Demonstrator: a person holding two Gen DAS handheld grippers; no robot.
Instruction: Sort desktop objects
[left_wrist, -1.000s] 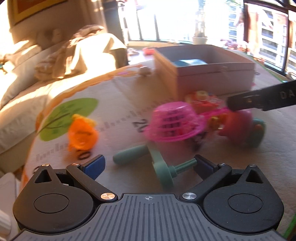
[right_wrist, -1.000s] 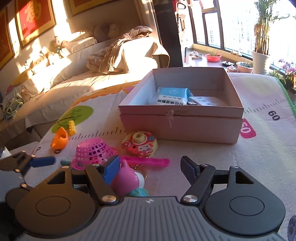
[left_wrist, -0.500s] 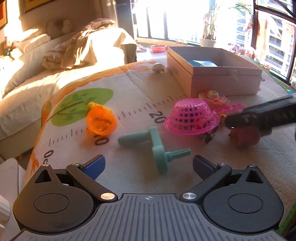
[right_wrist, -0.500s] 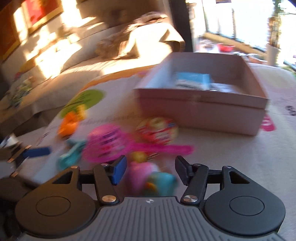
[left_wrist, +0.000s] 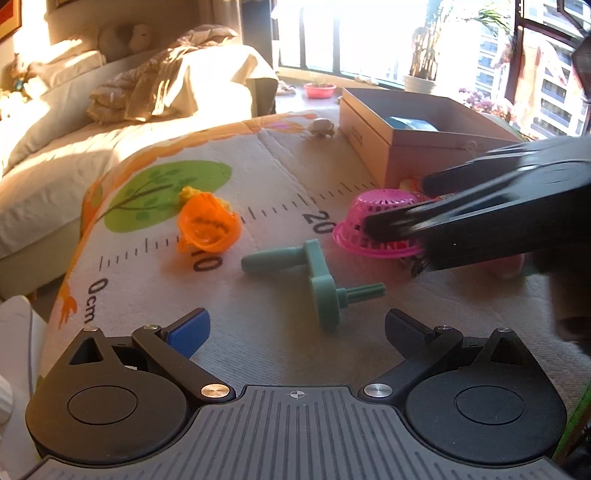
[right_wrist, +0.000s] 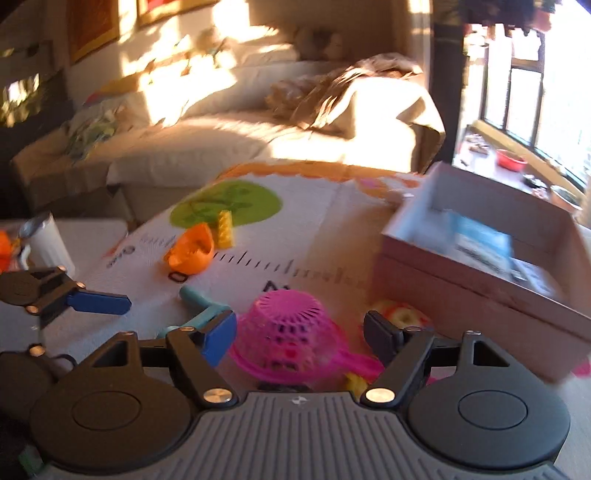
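A pink mesh basket (right_wrist: 288, 332) lies upside down on the play mat, between the open fingers of my right gripper (right_wrist: 301, 332); it also shows in the left wrist view (left_wrist: 376, 225), partly behind that gripper (left_wrist: 399, 206). A teal crank handle (left_wrist: 317, 280) lies just ahead of my open, empty left gripper (left_wrist: 295, 328). An orange toy (left_wrist: 207, 227) sits further left. An open cardboard box (right_wrist: 480, 266) holds a blue packet (right_wrist: 480, 240).
A round red-and-yellow toy (right_wrist: 402, 317) and a pink spoon handle (right_wrist: 358, 363) lie by the box. A yellow brick (right_wrist: 224, 229) stands near the orange toy. A sofa with blankets (left_wrist: 110, 122) is beyond the mat's left edge. A white cup (right_wrist: 48, 240) stands at left.
My right gripper has swung left from over the pink and teal toy to straddle the pink basket. The left gripper has drawn back slightly and stays open.
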